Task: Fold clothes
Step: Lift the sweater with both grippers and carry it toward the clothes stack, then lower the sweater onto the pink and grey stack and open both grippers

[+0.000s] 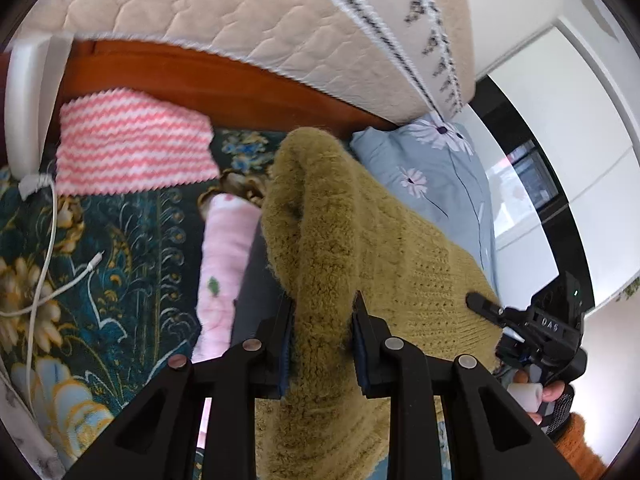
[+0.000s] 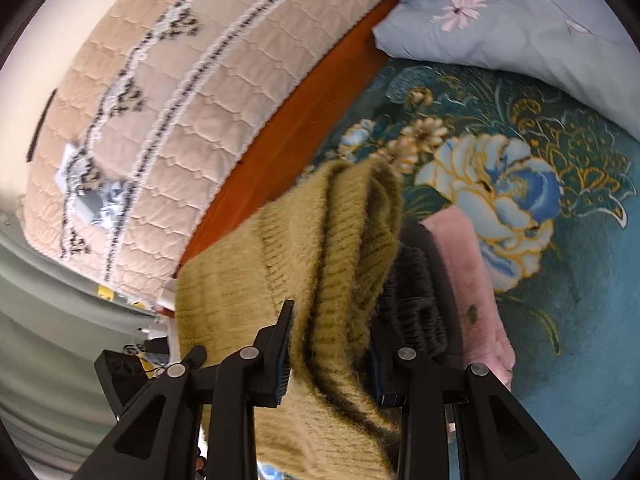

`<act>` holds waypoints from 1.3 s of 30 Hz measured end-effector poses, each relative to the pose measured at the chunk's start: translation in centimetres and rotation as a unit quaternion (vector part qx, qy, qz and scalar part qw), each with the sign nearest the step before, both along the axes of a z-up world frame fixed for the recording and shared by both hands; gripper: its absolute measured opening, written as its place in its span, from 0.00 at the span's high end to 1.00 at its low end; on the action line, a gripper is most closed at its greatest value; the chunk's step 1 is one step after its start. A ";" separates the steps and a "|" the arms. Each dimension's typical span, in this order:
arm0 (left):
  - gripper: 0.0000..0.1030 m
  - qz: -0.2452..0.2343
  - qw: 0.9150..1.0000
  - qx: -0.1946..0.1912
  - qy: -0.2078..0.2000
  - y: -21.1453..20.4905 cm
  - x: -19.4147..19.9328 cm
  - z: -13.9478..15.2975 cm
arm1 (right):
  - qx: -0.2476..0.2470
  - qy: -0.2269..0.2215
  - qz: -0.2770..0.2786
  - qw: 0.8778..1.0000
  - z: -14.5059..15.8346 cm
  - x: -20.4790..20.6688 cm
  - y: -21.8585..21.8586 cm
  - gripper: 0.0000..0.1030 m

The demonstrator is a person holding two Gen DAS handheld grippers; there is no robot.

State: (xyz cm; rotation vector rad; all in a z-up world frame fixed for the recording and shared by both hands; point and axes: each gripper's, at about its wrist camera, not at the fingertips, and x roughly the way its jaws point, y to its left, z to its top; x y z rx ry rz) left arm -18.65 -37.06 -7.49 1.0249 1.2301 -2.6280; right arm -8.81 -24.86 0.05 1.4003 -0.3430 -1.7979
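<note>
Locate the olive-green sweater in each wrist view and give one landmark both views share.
Left wrist view: the olive-green sweater fills the centre, running from mid-frame down between the left gripper fingers.
Right wrist view: the sweater is bunched at centre, passing down between the right gripper fingers.
Shared landmark: the beige quilted mattress along the top.

Left wrist view: the letters "DAS" stand in pale relief on the black body of the right tongs, just beneath a small green light. Right wrist view: no text, label or number is legible.
</note>
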 end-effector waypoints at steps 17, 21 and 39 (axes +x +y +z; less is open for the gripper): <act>0.74 0.044 0.998 0.047 -0.007 -1.5 0.3 -3.5 | 0.010 -0.002 -0.012 1.000 -1.3 -0.7 -0.8 0.68; 0.74 0.047 0.998 0.042 -0.009 -1.7 0.3 -3.2 | 0.009 -0.010 -0.023 1.000 -1.7 -0.7 -0.7 0.68; 0.59 0.050 0.998 -0.024 -0.034 -1.8 0.7 1.8 | 0.014 0.083 -0.080 0.993 6.0 -1.2 1.7 0.45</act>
